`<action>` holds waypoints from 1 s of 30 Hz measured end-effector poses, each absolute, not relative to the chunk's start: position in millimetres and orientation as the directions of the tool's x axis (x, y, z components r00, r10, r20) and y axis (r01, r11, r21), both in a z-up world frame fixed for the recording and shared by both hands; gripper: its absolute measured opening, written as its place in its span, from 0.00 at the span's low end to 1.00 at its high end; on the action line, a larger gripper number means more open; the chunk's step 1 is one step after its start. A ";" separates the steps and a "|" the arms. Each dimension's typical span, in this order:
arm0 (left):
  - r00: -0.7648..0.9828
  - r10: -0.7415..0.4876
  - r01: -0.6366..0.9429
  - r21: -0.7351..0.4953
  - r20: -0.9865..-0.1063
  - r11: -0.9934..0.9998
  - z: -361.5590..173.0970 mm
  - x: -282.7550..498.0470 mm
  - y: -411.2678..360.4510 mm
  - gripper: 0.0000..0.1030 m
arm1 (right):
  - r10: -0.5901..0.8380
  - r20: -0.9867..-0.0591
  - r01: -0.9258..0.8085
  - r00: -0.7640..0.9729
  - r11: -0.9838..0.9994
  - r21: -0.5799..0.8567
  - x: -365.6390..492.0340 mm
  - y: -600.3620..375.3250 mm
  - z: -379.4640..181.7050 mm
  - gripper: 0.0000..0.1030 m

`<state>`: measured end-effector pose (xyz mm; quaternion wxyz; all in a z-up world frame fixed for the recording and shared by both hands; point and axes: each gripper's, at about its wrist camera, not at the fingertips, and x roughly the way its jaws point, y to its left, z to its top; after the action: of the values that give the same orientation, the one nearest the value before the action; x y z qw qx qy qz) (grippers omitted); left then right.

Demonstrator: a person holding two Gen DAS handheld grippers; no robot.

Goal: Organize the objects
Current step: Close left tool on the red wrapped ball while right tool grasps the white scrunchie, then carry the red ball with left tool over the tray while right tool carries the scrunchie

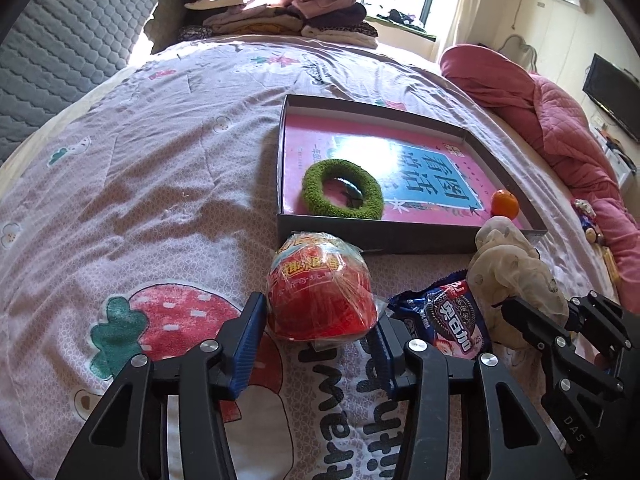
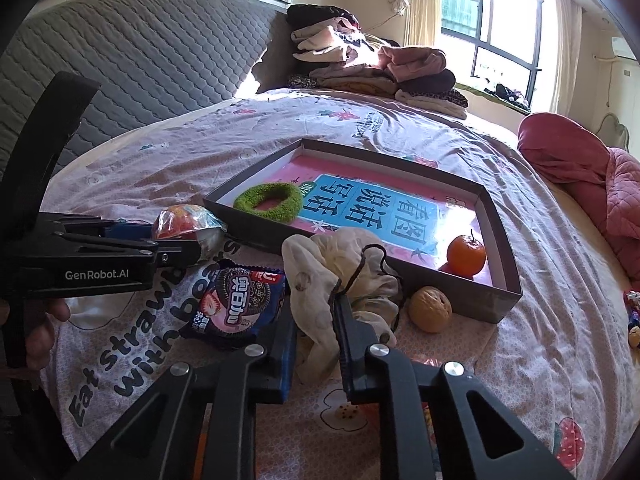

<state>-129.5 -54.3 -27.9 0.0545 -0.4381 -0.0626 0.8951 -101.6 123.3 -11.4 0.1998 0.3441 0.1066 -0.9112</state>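
Left tongs (image 1: 318, 344) spread wide, straddling red cup (image 1: 320, 288); pads beside wrap, not pinching. Right tongs (image 2: 316, 332) closed on cloth pouch (image 2: 340, 272). Tray (image 1: 400, 240) just ahead of both. Close left on cup's firm body, not loose film; lift clear over tray wall.

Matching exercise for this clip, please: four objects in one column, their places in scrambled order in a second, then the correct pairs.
Things:
1. green ring
2. orange
3. walnut
4. red wrapped cup

Places:
A. on the bedspread, just outside the box wall
B. between the left gripper's fingers
C. in the box, near its right corner
D. in the box, at its left end

Pairs: 1-D, 2-C, 3-A, 4-B

The left gripper is around the cup.
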 end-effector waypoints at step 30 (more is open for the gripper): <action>-0.684 0.184 -0.095 -0.163 -0.706 -0.982 1.6 -101.3 -47.7 0.48 | -0.367 -0.618 0.463 -0.695 -0.886 0.005 -88.5 133.4 8.9 0.15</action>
<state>-101.3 -47.7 1.6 0.0761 -0.3902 -0.0567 0.9158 -88.5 133.4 8.9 0.2262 0.3183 0.0760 -0.9175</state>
